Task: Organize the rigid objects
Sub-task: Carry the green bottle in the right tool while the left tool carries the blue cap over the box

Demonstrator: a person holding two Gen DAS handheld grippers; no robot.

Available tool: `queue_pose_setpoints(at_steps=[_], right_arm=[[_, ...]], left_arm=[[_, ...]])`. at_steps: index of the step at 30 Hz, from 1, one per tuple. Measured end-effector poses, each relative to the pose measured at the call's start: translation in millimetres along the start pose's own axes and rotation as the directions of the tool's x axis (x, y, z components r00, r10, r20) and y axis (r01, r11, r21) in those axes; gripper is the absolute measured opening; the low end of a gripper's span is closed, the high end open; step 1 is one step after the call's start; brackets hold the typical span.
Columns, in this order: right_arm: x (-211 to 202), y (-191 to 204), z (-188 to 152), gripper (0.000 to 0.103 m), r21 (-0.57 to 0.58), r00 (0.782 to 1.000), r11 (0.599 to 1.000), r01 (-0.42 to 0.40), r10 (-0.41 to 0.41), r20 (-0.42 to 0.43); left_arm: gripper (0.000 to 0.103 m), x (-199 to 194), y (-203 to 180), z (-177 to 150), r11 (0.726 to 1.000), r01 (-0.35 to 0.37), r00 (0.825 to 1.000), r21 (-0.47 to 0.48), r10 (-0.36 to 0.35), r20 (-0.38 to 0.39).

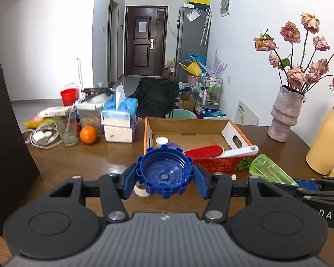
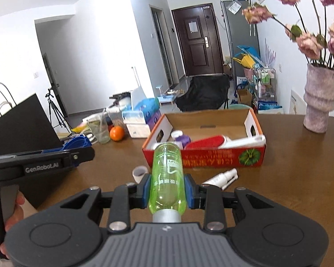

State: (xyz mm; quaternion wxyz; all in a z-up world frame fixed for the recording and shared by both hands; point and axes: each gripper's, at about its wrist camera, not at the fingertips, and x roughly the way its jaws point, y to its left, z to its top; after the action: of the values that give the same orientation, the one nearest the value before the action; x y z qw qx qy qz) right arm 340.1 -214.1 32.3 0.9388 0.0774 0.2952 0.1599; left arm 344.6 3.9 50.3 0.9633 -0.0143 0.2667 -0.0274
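My left gripper (image 1: 165,176) is shut on a big blue ribbed cap (image 1: 164,170), held above the brown table with its hollow side facing the camera. My right gripper (image 2: 167,192) is shut on a clear green bottle (image 2: 167,175) with a silver neck, pointing toward the box; the green bottle (image 1: 269,170) also shows in the left wrist view. Beyond both stands an open cardboard box (image 2: 211,158) with a red front, also in the left wrist view as the box (image 1: 189,129). Inside it lie a red lint brush (image 2: 208,144), a purple bottle (image 2: 182,139) and a white lid (image 1: 161,140).
On the table in front of the box lie a small white cup (image 2: 139,172) and a white spray bottle (image 2: 222,178). At the left stand an orange (image 1: 88,134), a glass (image 1: 67,129), tissue packs (image 1: 120,120) and a black bag (image 2: 22,124). A vase with flowers (image 1: 285,113) and a yellow jug (image 1: 327,138) stand right.
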Motion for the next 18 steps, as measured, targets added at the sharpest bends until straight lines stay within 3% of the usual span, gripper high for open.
queue_pose_setpoints(at_steps=[18], right_arm=[[30,-17,79,0.030,0.062,0.997,0.996,0.062,-0.064,0.041]], left_arm=[[0.055,42,-22,71,0.995,-0.095,0.995,-0.030,0.095,-0.005]])
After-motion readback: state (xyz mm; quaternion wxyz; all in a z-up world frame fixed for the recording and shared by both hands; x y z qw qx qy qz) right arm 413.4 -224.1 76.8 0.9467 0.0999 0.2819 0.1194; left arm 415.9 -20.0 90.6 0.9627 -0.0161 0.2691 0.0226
